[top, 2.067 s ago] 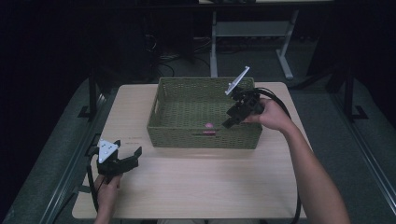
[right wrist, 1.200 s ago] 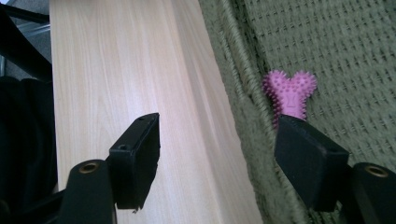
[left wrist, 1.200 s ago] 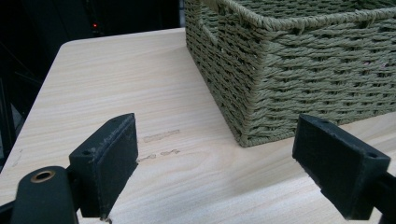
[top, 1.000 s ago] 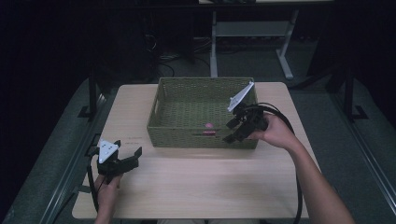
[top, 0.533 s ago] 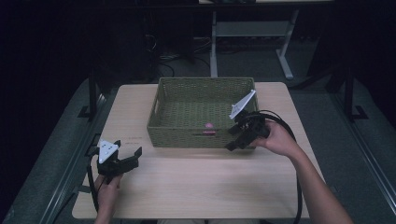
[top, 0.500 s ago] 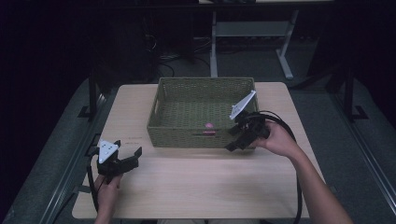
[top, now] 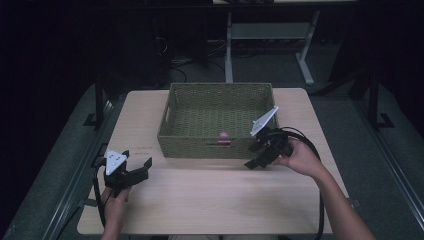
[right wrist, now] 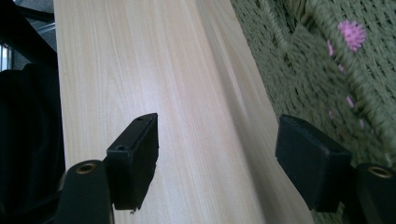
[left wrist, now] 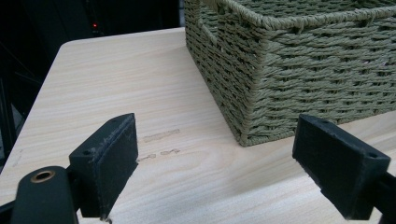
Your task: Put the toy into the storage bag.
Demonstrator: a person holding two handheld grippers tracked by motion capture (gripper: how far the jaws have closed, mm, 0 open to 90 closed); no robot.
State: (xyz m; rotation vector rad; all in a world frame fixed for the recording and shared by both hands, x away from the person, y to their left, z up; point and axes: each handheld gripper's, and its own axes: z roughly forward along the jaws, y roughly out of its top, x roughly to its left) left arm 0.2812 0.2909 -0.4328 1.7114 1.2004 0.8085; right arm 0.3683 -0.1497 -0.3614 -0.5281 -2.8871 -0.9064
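Holding nothing, the right gripper sits just beside the basket's front right corner, its jaws spread wide over bare table; in the right gripper view the two black pads stand well apart with only wood grain between them, and the basket wall runs blurred along one side. A small pink thing lies on the basket floor near the front wall, between the gripper and the basket's middle; in the right gripper view it shows as a fuzzy pink spot beyond the rim, too blurred to tell what it is. More pink shows at the slot in the basket's front wall, also too small to make out. The left gripper is well apart from the basket, off its front left corner near the table's edge, jaws likewise wide open and empty; in the left gripper view the basket's near corner stands ahead between the pads, cut off at the top and at one side. A faint smudge marks the wood beside that corner. Each hand is partly hidden behind its gripper, and the room beyond the table is too dark to read.
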